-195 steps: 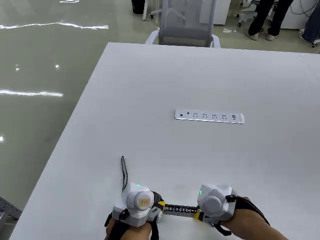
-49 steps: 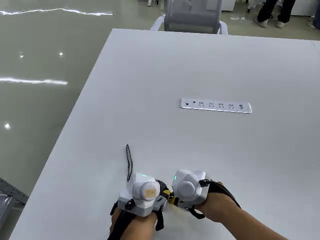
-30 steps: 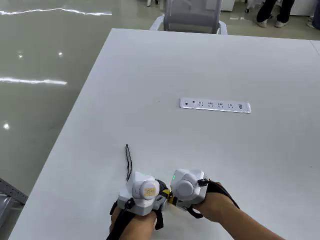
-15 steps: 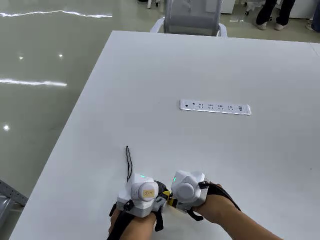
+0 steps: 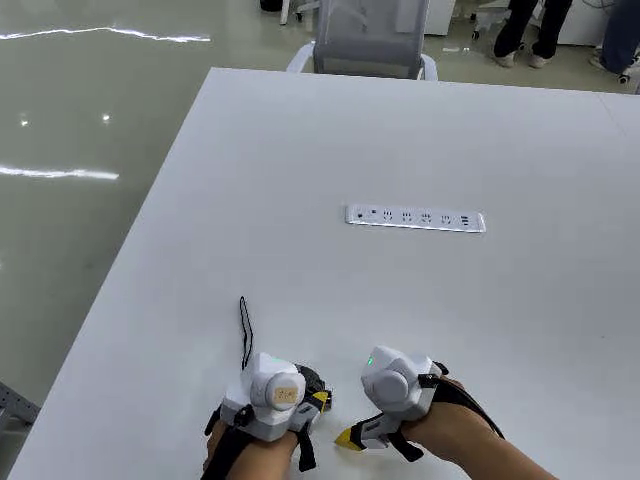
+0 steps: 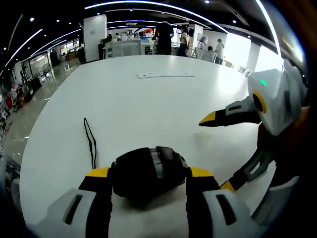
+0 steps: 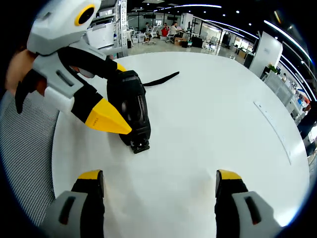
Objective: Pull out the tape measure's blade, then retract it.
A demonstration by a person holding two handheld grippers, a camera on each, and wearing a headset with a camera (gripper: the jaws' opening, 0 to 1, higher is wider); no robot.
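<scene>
Tape measure (image 7: pixel 130 106): black case, resting on the white table (image 5: pixel 300 180) near its front edge. Blade is inside the case; only the end hook (image 7: pixel 140 146) shows at the mouth. Black wrist strap (image 5: pixel 245 330) trails from the case across the table, away from the person.

Left gripper (image 6: pixel 148 173): yellow-tipped jaws clamped on the case, one on each side.

Right gripper (image 7: pixel 159 174): jaws wide apart with bare table between them. It sits just beside the case, pointing toward the hook end, not touching.

In the head view the two grippers are side by side, a gap between them.

Farther up the table: white power strip (image 5: pixel 415 218), well apart from the grippers. Beyond the far edge: grey chair (image 5: pixel 365 35) and shiny floor (image 5: pixel 80 120).
</scene>
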